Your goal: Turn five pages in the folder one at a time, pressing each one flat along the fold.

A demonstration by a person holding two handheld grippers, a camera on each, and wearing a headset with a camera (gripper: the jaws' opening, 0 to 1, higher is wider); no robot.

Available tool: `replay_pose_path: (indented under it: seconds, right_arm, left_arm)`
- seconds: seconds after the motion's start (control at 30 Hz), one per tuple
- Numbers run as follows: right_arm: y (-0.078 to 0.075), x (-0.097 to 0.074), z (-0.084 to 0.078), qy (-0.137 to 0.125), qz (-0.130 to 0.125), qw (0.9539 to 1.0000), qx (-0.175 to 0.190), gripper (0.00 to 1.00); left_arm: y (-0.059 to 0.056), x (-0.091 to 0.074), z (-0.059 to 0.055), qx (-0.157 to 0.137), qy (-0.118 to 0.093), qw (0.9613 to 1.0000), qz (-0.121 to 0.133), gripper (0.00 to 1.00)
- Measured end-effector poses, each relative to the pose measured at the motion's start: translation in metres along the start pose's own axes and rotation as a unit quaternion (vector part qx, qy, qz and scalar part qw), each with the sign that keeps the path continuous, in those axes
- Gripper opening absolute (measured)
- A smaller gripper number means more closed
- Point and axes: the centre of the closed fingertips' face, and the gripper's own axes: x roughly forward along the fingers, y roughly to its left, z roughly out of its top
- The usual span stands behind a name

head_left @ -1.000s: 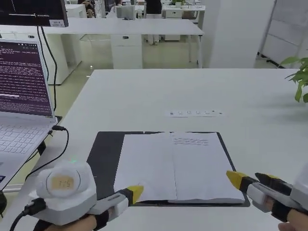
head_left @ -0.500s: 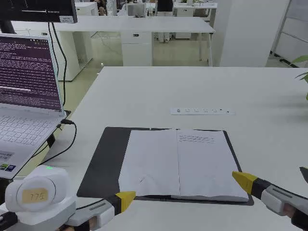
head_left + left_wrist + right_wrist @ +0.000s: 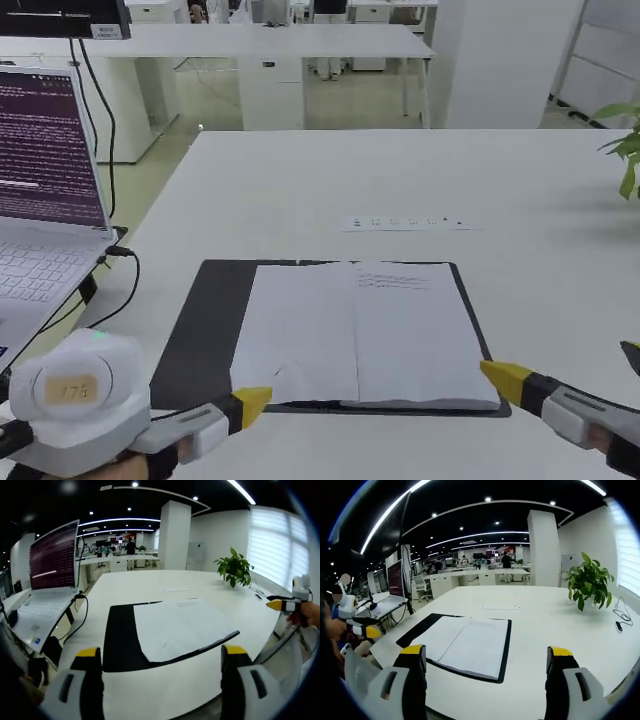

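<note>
Left gripper [image 3: 161,651] and right gripper [image 3: 486,651], jaws spread and empty, have eased back; open folder [image 3: 205,330] lies just ahead. Next page turn apparently pending.

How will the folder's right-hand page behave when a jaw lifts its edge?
Probably floppy and light: the right-hand page looks like thin paper lying flat. It may crease easily, since the left page shows a wrinkle near its bottom.

so the flat black rectangular folder [image 3: 210,330] is lying wide open on the white counter [image 3: 300,170], white paper spread flat inside, right page [image 3: 415,335] with a few lines of small print up top, left page [image 3: 300,330] blank with a little crease near its bottom corner, wide black strip of cover showing on the left
</note>
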Motion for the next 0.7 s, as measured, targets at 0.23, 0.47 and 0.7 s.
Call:
replay_pose_path:
  seconds: [0.23,0.47,0.7]
  right_arm:
    - [-0.014,-0.002,0.002,-0.009,0.002,0.9997,0.023,0.99]
    - [-0.017,0.004,0.005,-0.015,0.008,0.9993,0.033,0.98]
    - [-0.02,0.007,0.0,-0.013,0.011,0.9989,0.044,0.96]
  left_arm:
    - [-0.021,0.024,0.006,0.019,0.006,0.9996,-0.021,0.99]
    - [-0.044,0.056,0.013,0.034,0.013,0.9983,-0.046,0.99]
    - [-0.071,0.086,0.01,0.046,0.031,0.9957,-0.074,0.99]
